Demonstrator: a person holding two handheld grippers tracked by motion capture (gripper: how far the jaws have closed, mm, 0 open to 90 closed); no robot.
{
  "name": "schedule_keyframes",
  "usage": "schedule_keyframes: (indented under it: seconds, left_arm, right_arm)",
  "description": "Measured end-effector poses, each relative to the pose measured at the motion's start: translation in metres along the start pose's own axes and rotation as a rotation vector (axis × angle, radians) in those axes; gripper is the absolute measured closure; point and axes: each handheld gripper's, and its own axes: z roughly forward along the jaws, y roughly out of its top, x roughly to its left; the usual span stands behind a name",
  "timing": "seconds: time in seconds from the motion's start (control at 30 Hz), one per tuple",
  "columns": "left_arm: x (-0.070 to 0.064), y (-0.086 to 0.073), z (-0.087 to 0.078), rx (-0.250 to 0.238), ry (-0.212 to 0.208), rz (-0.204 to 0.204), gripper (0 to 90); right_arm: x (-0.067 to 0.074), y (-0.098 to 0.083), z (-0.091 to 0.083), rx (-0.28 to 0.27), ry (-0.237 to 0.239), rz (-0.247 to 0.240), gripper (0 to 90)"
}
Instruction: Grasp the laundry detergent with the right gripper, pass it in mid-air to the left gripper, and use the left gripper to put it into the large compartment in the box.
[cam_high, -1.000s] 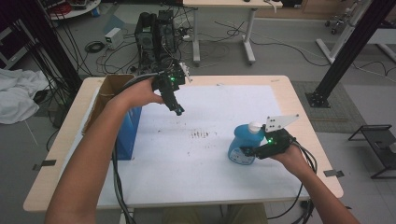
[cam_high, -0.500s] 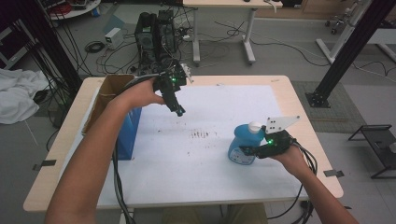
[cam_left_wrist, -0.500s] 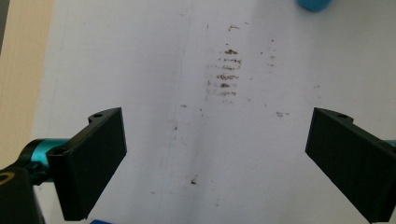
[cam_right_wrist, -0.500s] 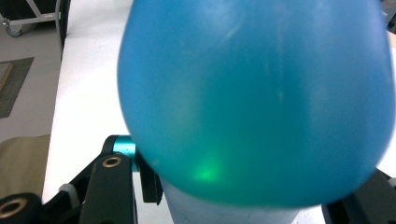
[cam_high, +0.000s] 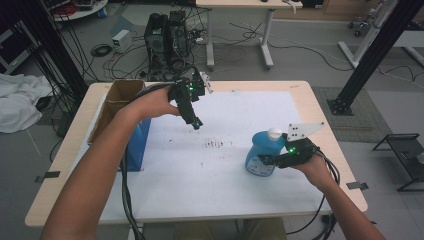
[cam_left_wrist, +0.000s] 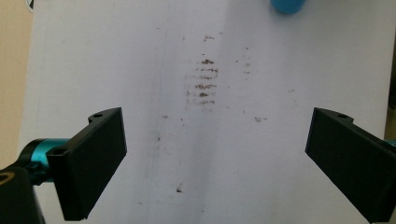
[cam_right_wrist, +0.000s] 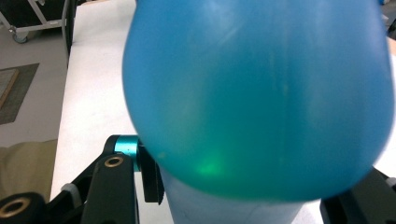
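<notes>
High view first: our right gripper (cam_high: 266, 161) is clamped on the lower body of a blue bottle (cam_high: 262, 150) with a white cap, standing near the table's (cam_high: 320, 110) right edge on the white sheet (cam_high: 240, 115) that covers most of the top. Our left gripper (cam_high: 196, 123) hangs above the sheet toward the far left corner, and in the left gripper view its jaws stand wide apart with nothing between them, looking down on a patch of brown smudges (cam_left_wrist: 204, 79) near the middle of the sheet. A cardboard box (cam_high: 117, 97) with a blue side sits at the left edge, just beside our left forearm. We judge the chief risk to be the grip itself: in the right gripper view the bottle (cam_right_wrist: 257, 93) bulges above the jaws, which hold it low where the body narrows, so a quick lift or a tilt could let it lean or slide out; a hard squeeze might also dent the plastic. If the cap is loose, tipping could spill liquid onto the sheet. We make out a label patch low on the bottle in the high view, but it is too small to read, and no brand or other writing is legible.
</notes>
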Motion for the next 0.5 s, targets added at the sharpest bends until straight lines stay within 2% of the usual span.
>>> schedule_keyframes:
  seconds: [0.27, 0.5]
  left_arm:
    - [-0.014, 0.010, -0.009, -0.015, -0.005, 0.035, 5.2]
    - [-0.028, 0.023, -0.021, -0.020, -0.021, 0.077, 5.2]
  right_arm:
    - [0.001, 0.017, -0.005, 0.016, 0.038, -0.035, 43.4]
    - [0.006, 0.047, -0.010, 0.039, 0.065, -0.072, 43.3]
